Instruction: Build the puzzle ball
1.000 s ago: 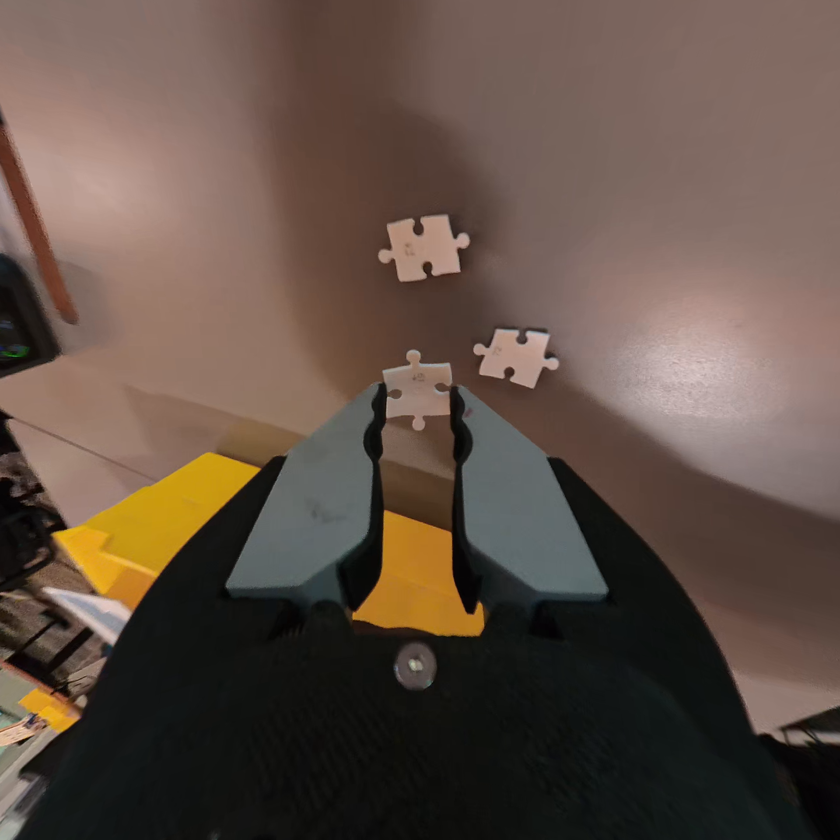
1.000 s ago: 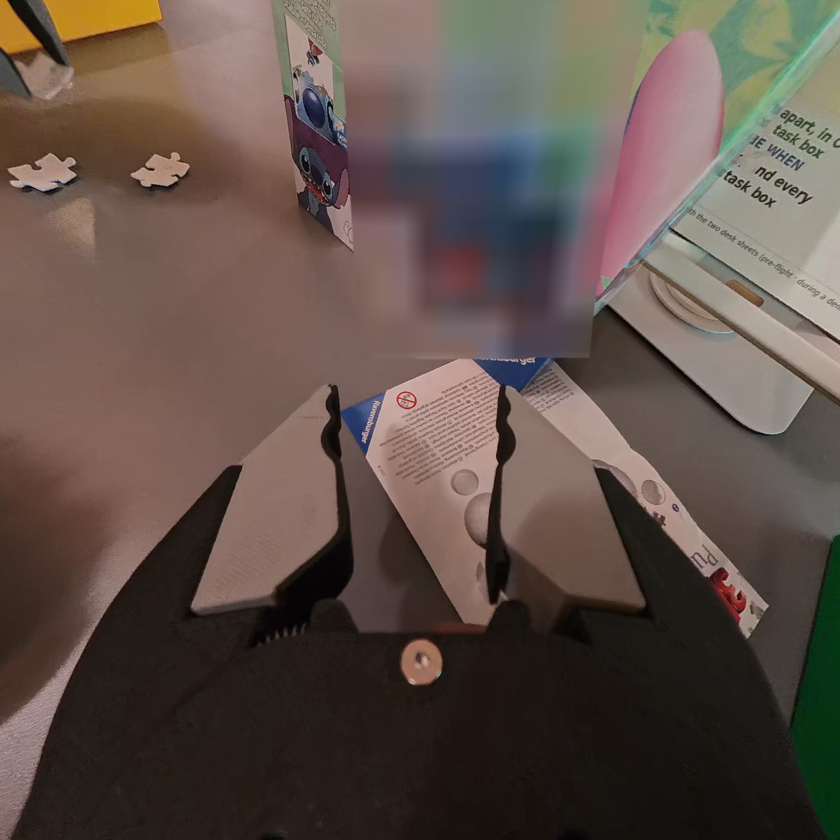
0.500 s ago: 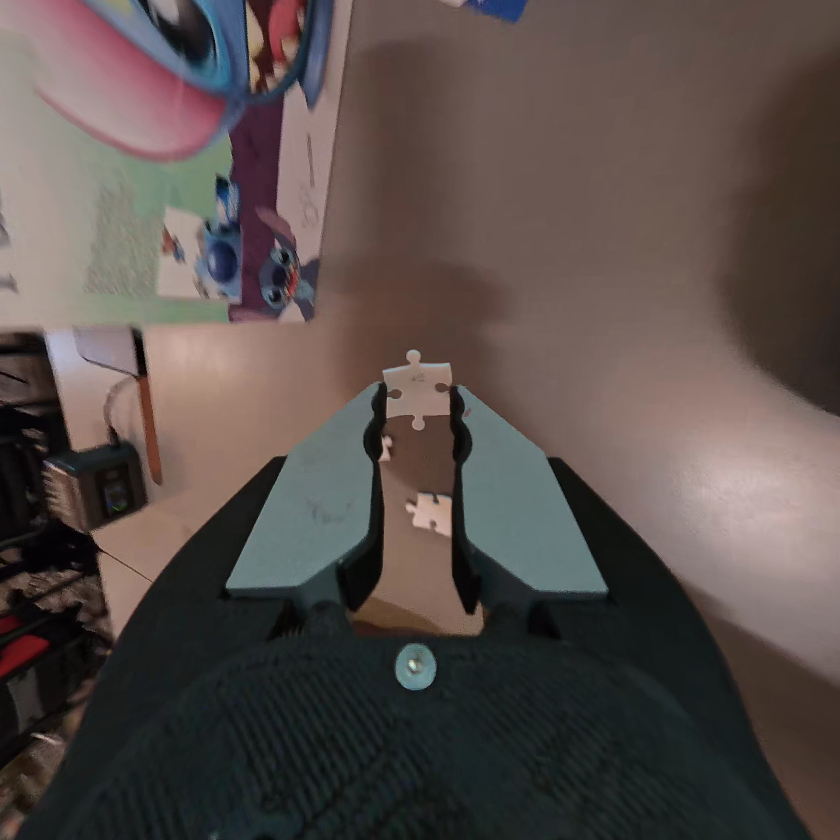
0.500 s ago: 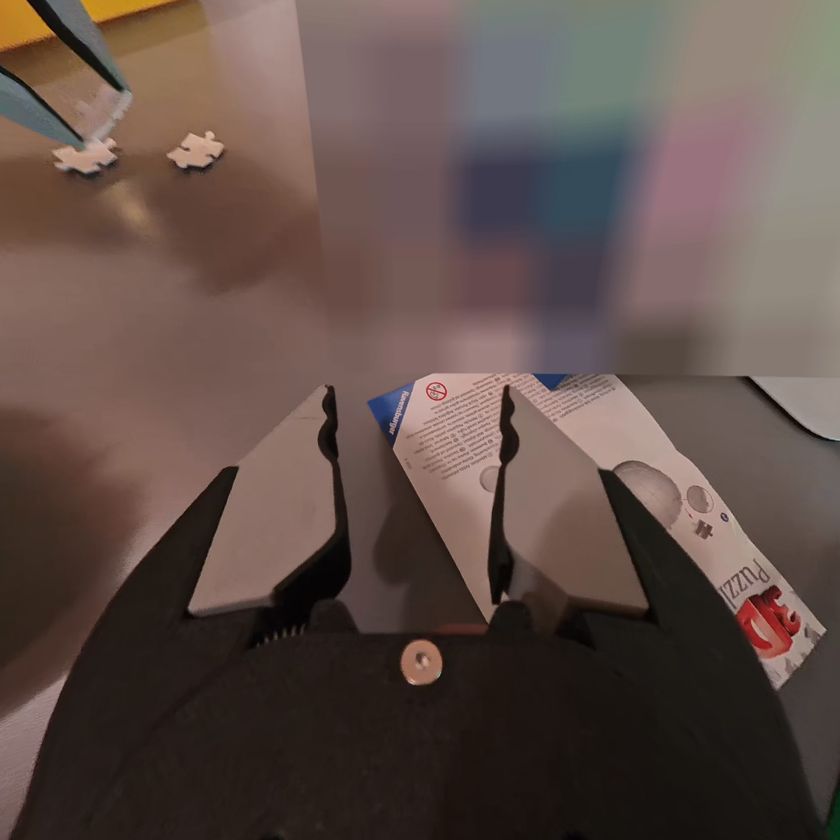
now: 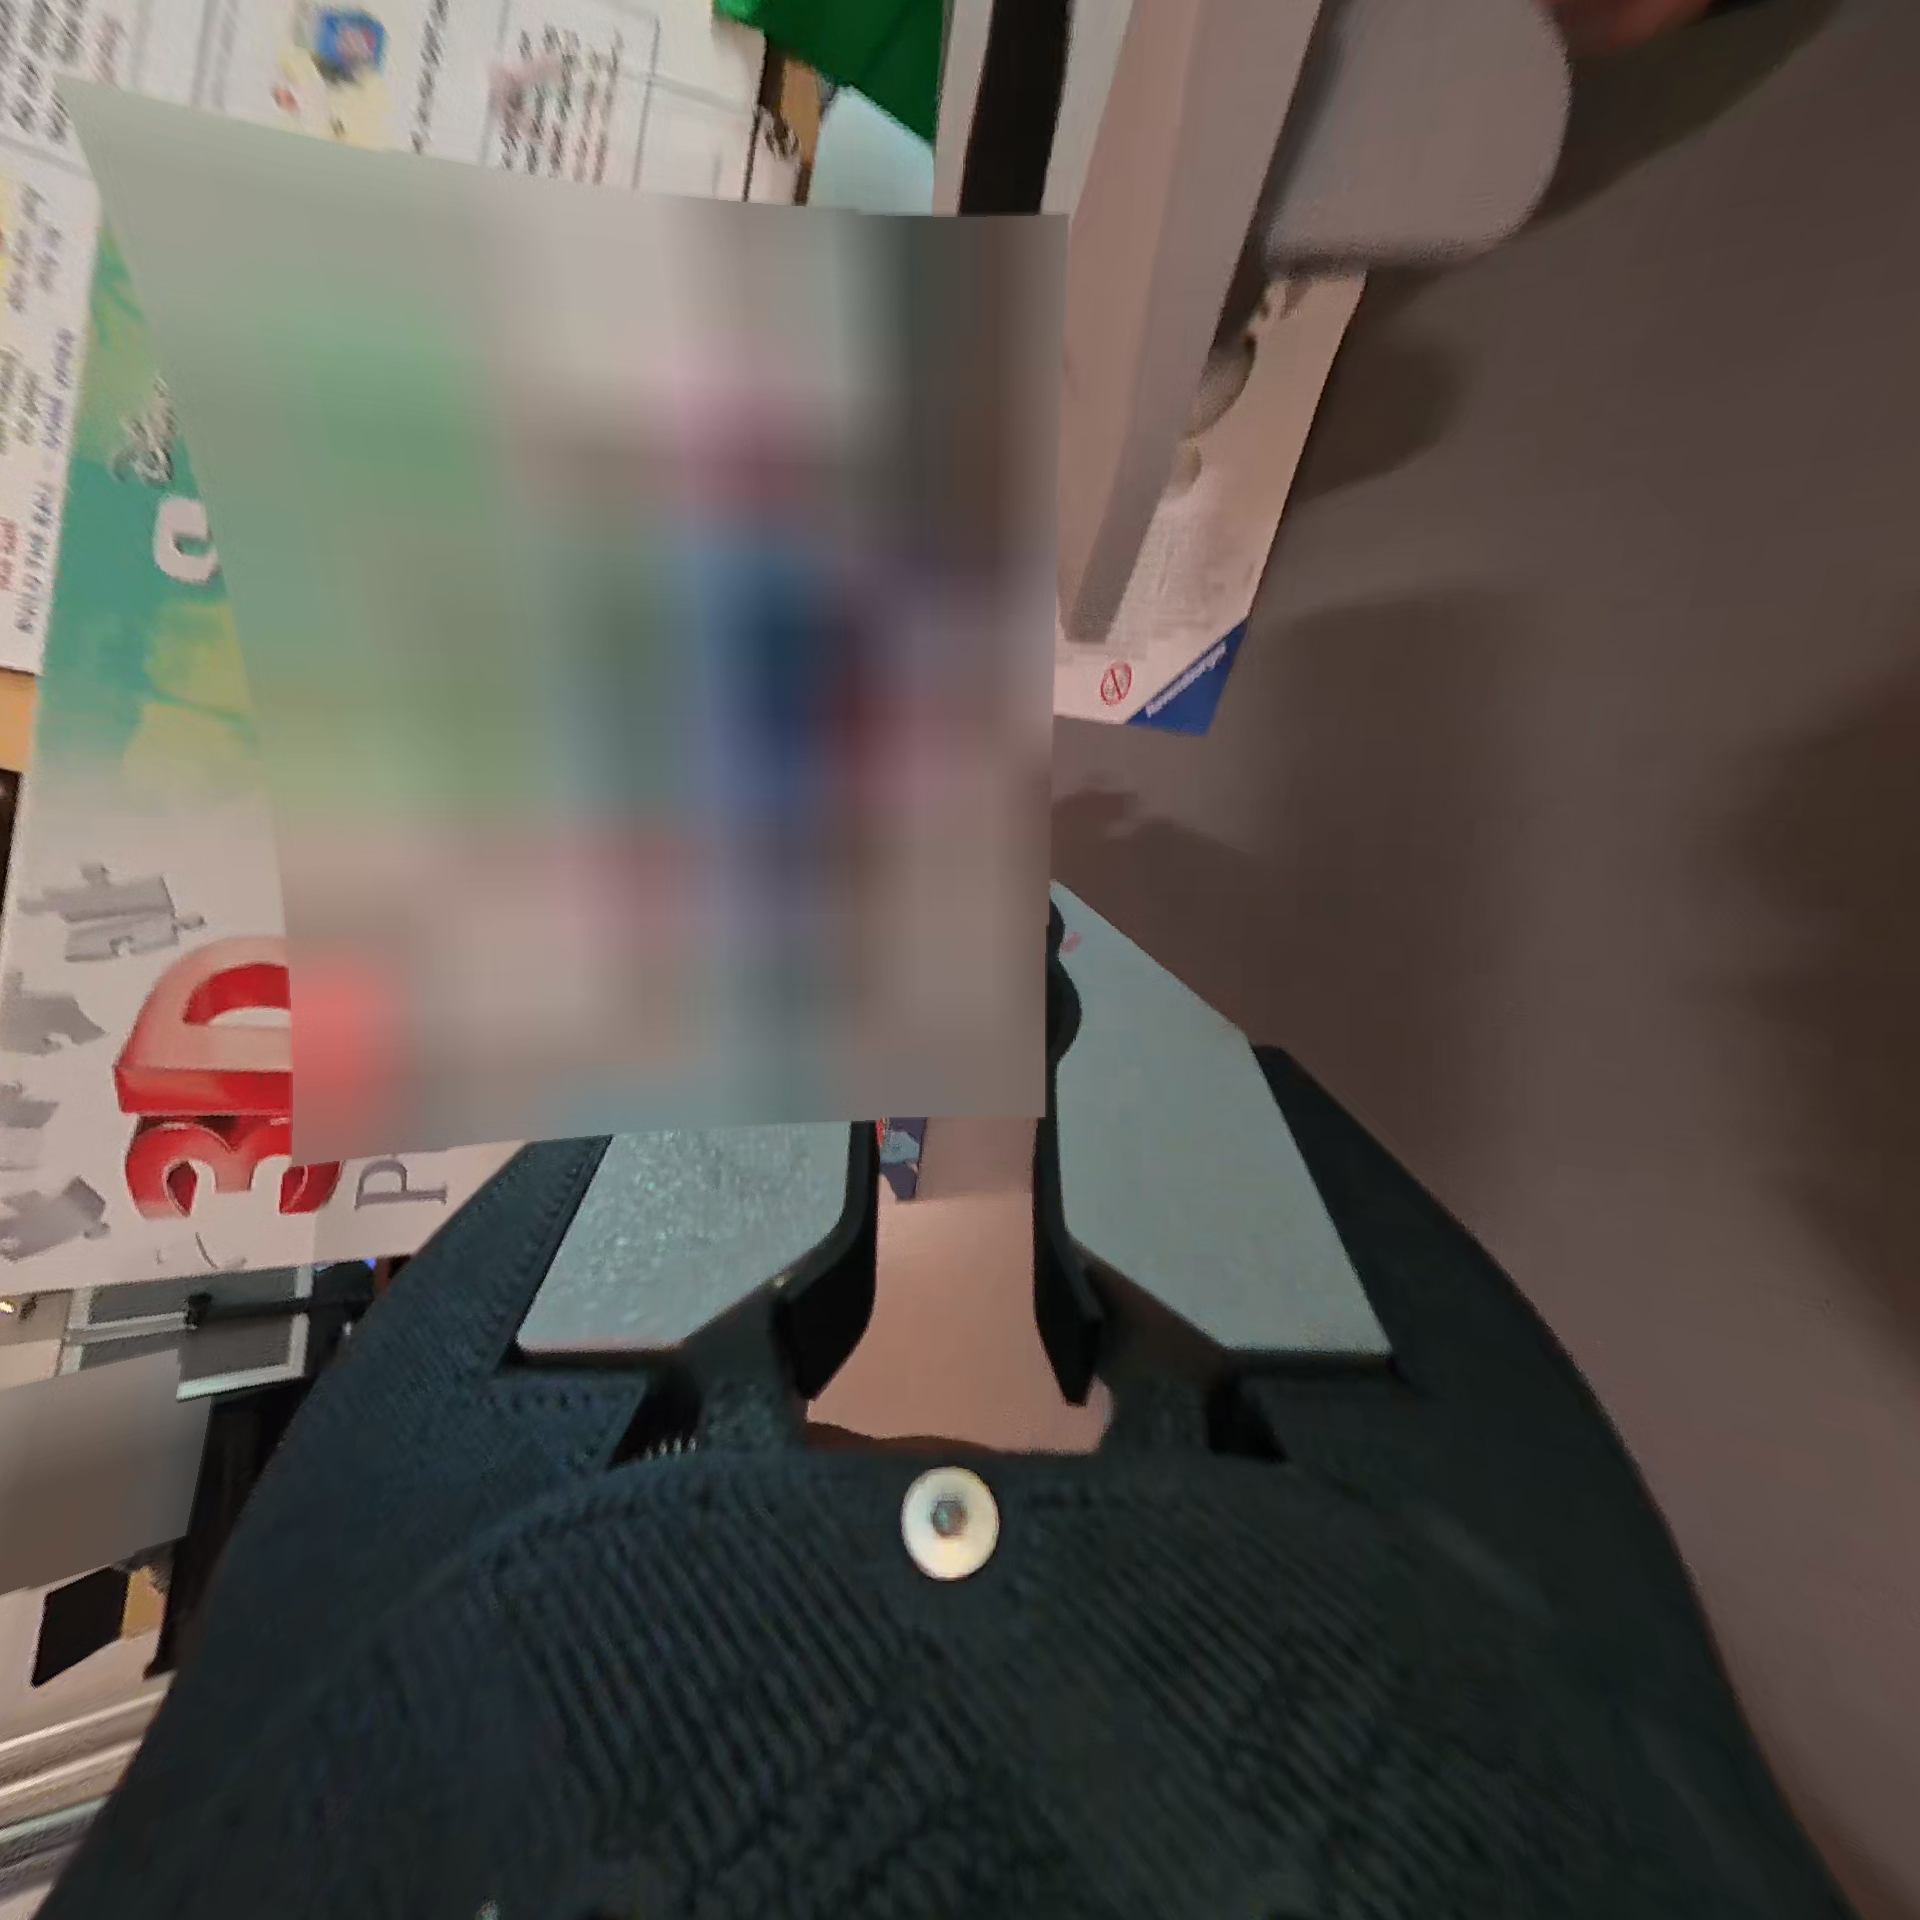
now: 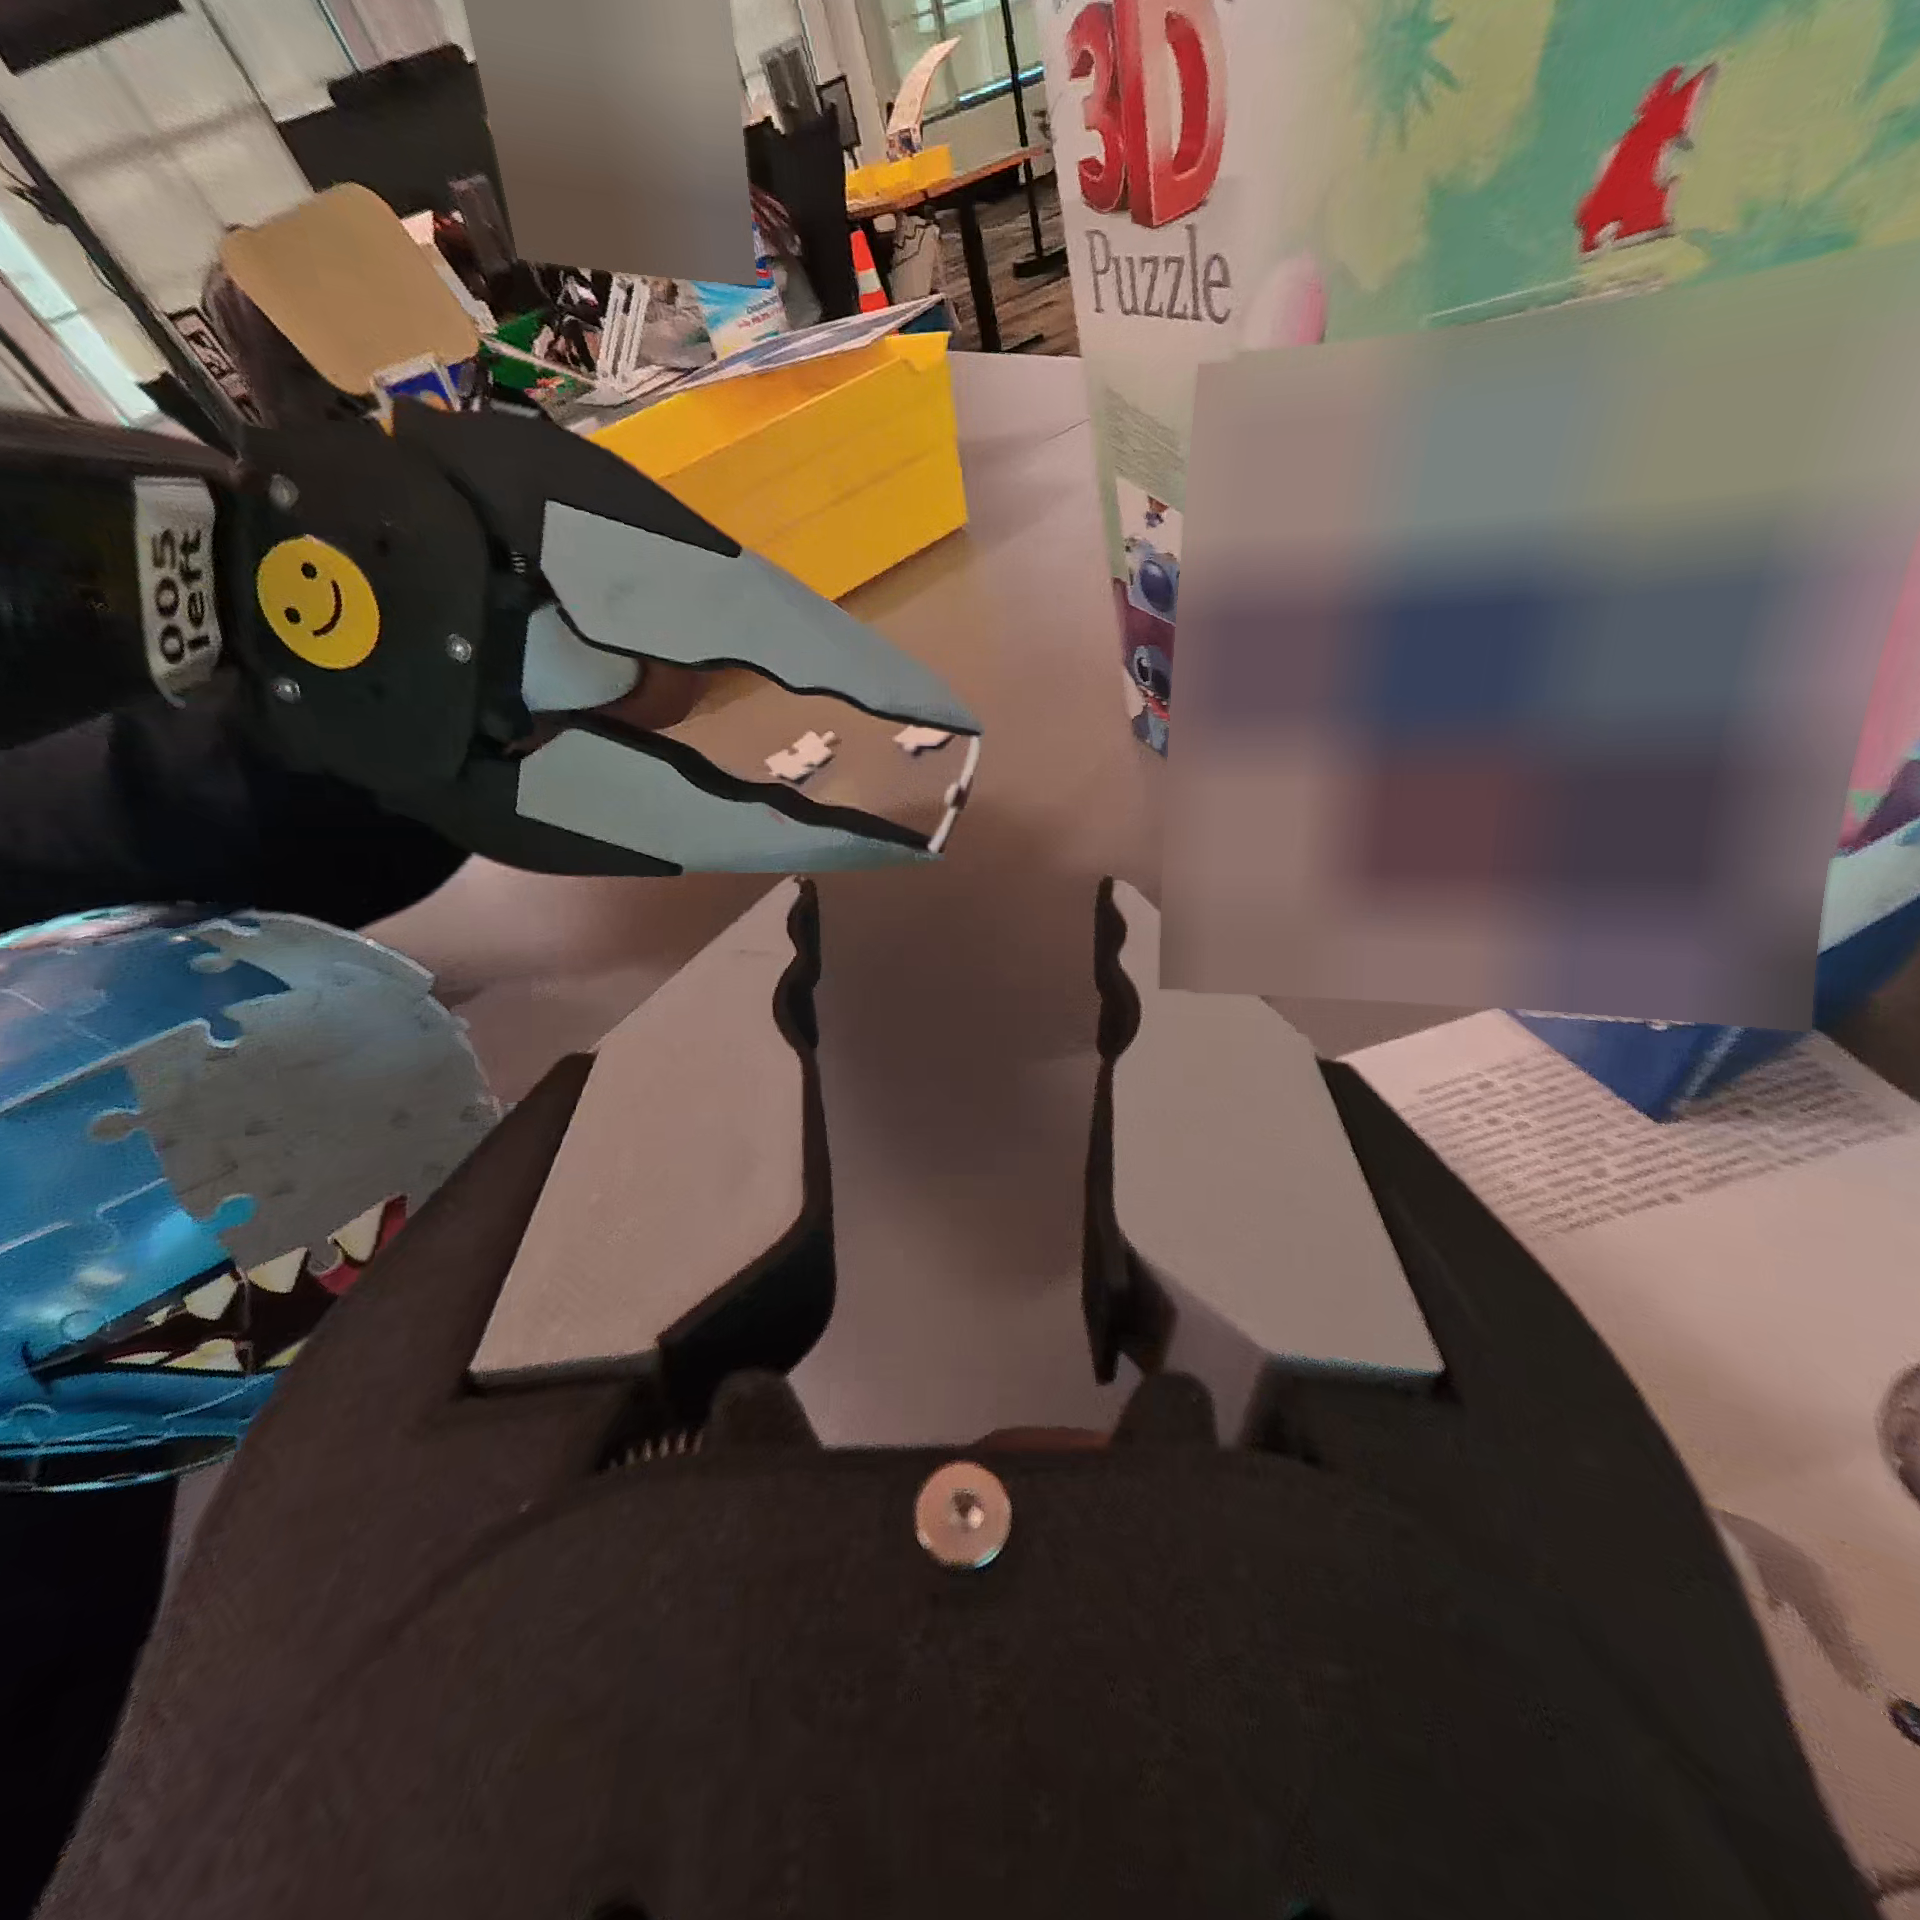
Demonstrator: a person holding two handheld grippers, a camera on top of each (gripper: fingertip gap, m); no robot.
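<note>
My left gripper (image 6: 956, 795) is shut on a white puzzle piece (image 6: 963, 790), pinched edge-on between its fingertips and held above the table. It hangs just ahead and left of my right gripper. In the left wrist view a mosaic patch hides the fingertips and the piece; only the fingers (image 5: 1174, 1153) show. My right gripper (image 6: 954, 914) is open and empty. The partly built blue puzzle ball (image 6: 156, 1143), with a toothed mouth printed on it, sits at the lower left of the right wrist view, beside the right gripper. Two loose white pieces (image 6: 802, 753) lie on the table beyond.
The puzzle box (image 6: 1455, 187) stands upright at the right, close ahead of both grippers, and also shows in the left wrist view (image 5: 104, 727). A printed leaflet (image 6: 1621, 1132) lies at its foot. A yellow bin (image 6: 821, 457) stands on the grey table (image 6: 966, 1039) behind. My hands' fingertips stand some 5 centimeters from each other.
My left gripper has lifted the piece off the table and swung it toward the box and the right gripper. The right gripper has tilted up; the ball has come into view.
</note>
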